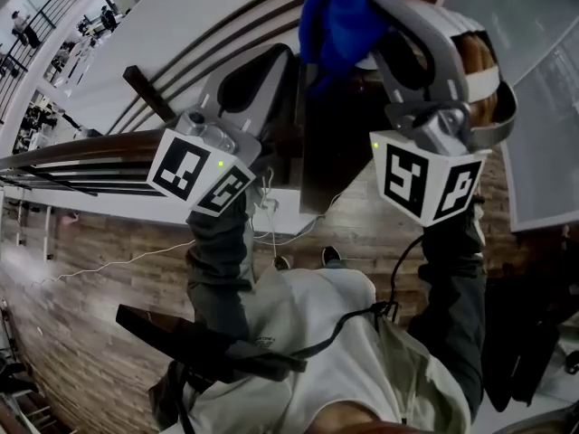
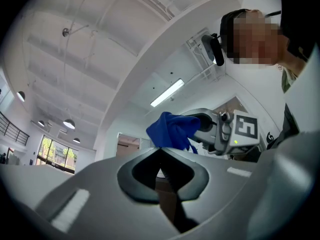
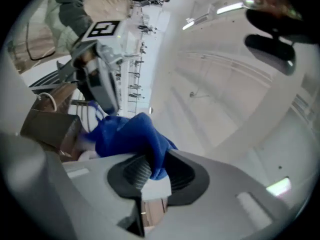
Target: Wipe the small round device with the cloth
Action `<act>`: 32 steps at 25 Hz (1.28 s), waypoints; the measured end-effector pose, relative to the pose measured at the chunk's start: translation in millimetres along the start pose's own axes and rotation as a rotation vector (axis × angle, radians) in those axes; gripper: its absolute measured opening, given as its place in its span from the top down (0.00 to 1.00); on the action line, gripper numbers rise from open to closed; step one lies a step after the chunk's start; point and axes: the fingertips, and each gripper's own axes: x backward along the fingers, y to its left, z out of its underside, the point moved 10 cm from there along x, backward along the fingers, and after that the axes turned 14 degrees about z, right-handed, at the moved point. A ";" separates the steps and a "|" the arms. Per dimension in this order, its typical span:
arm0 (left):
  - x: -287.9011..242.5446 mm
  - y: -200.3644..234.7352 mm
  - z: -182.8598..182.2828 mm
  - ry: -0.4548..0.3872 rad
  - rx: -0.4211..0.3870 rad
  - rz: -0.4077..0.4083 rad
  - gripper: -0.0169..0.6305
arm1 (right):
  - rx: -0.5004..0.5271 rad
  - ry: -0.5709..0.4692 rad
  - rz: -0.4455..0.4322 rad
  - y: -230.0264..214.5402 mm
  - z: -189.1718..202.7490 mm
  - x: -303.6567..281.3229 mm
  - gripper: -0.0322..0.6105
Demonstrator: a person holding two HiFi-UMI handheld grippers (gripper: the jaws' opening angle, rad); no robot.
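Note:
My right gripper [image 1: 373,7] is raised at the top of the head view, shut on a bunched blue cloth [image 1: 339,16]. In the right gripper view the cloth [image 3: 125,134] is pinched between the ribbed pads [image 3: 137,173] and bulges forward. My left gripper [image 1: 291,60] is held up beside it, with its tips against the cloth [image 2: 172,131]. Its jaws stand nearly together. A small white piece, apparently the round device [image 3: 86,143], shows at the left tips under the cloth; most of it is hidden.
The person's torso and sleeves fill the lower head view above a wood-plank floor [image 1: 81,269]. A brown cardboard box [image 3: 47,126] sits behind the left gripper. A white cable [image 1: 109,265] trails over the floor, and railings [image 1: 81,152] run at left.

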 end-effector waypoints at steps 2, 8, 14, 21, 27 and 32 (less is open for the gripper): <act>0.0 0.5 1.2 -0.002 0.003 0.001 0.97 | -0.050 0.083 0.034 -15.1 21.4 -6.3 0.84; -4.5 0.3 9.7 0.000 0.021 0.021 0.97 | -0.078 0.141 0.011 8.6 37.8 18.9 0.84; -2.2 3.3 8.1 -0.001 0.023 0.018 0.97 | -0.081 0.150 -0.165 48.3 37.5 58.9 0.84; -7.5 2.7 7.7 -0.004 0.041 0.028 0.97 | -0.224 0.221 -0.014 1.9 73.0 13.2 0.84; -5.2 -2.7 9.9 0.005 0.052 0.031 0.97 | -0.184 0.271 -0.183 26.2 75.4 11.4 0.86; 0.1 -2.2 15.5 0.014 0.060 0.015 0.97 | -0.321 0.270 -0.179 29.6 95.9 11.0 0.88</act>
